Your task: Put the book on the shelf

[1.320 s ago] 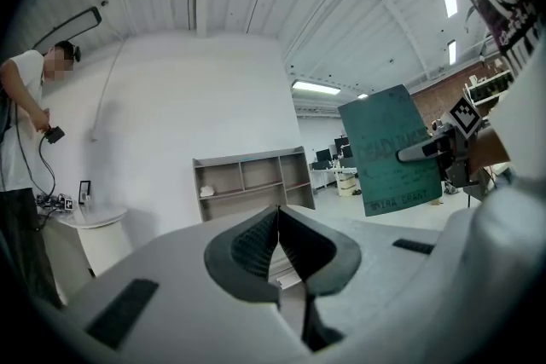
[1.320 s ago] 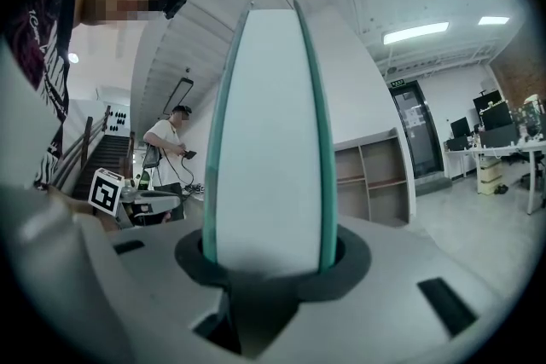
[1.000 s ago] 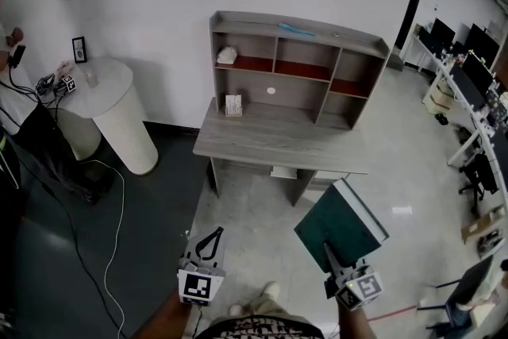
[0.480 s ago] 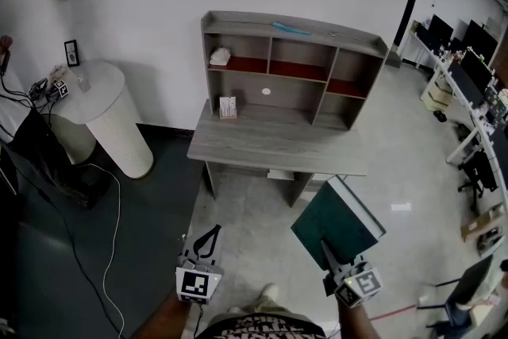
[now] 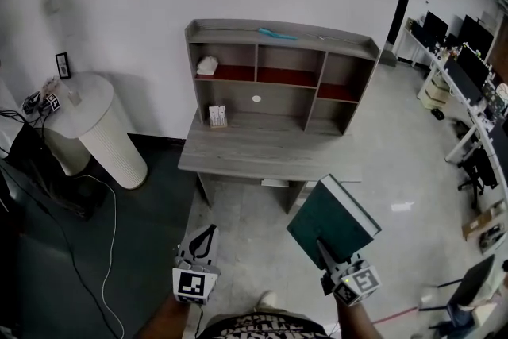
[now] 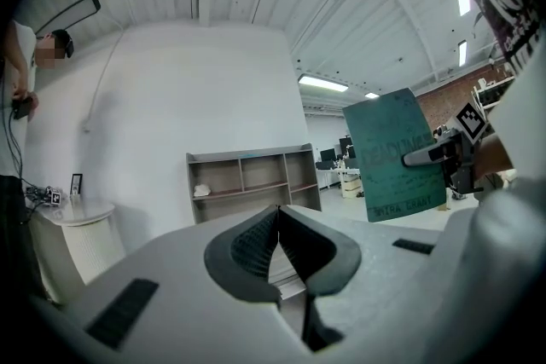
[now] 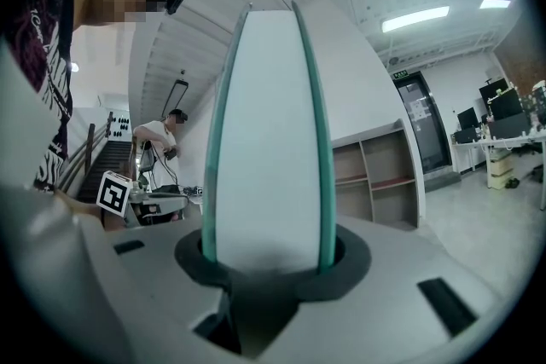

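Seen from the head view, the right gripper (image 5: 321, 248) pinches the green book (image 5: 333, 217) by its near end. The book is well short of the shelf (image 5: 278, 75) over the desk (image 5: 262, 156), and its long axis slants up and away toward them, likely ready to slot in.

In the left gripper view, the left gripper (image 6: 277, 216) has its fingers (image 6: 250, 247) pressed together on nothing, seemingly idle.

In the right gripper view, the book stands upright between the fingers, page edge facing back.
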The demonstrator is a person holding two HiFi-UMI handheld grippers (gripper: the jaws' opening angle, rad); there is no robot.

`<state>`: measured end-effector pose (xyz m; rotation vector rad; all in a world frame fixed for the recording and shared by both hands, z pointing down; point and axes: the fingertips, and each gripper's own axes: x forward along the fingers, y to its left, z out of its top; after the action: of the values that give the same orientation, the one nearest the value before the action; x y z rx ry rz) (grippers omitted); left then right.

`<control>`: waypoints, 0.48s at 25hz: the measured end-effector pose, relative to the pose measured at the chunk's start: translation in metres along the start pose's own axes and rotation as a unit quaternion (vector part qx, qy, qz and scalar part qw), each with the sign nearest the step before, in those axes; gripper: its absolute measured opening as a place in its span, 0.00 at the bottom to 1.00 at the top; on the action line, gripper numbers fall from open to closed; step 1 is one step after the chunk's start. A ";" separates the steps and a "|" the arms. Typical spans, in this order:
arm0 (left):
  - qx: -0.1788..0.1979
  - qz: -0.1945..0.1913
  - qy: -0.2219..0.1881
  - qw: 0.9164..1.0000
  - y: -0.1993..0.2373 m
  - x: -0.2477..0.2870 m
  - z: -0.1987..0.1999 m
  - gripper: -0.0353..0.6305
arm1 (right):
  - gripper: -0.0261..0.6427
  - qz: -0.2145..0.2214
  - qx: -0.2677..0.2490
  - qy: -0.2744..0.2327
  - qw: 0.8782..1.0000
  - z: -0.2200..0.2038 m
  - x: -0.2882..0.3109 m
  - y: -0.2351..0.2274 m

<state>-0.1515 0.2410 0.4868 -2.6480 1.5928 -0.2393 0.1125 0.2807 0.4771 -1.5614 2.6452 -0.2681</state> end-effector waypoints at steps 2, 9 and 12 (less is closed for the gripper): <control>0.002 0.003 0.002 1.000 -0.002 0.009 0.001 0.06 | 0.28 0.003 -0.010 0.009 1.000 -0.003 0.002 -0.011; 0.013 0.001 0.004 1.000 -0.015 0.047 0.007 0.06 | 0.28 0.010 0.012 -0.005 1.000 0.009 0.016 -0.044; 0.011 0.000 0.002 1.000 -0.026 0.064 0.017 0.06 | 0.28 0.010 0.006 -0.004 1.000 0.006 0.017 -0.064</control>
<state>-0.0971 0.1957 0.4803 -2.6332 1.5824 -0.2591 0.1604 0.2351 0.4828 -1.5296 2.6466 -0.2765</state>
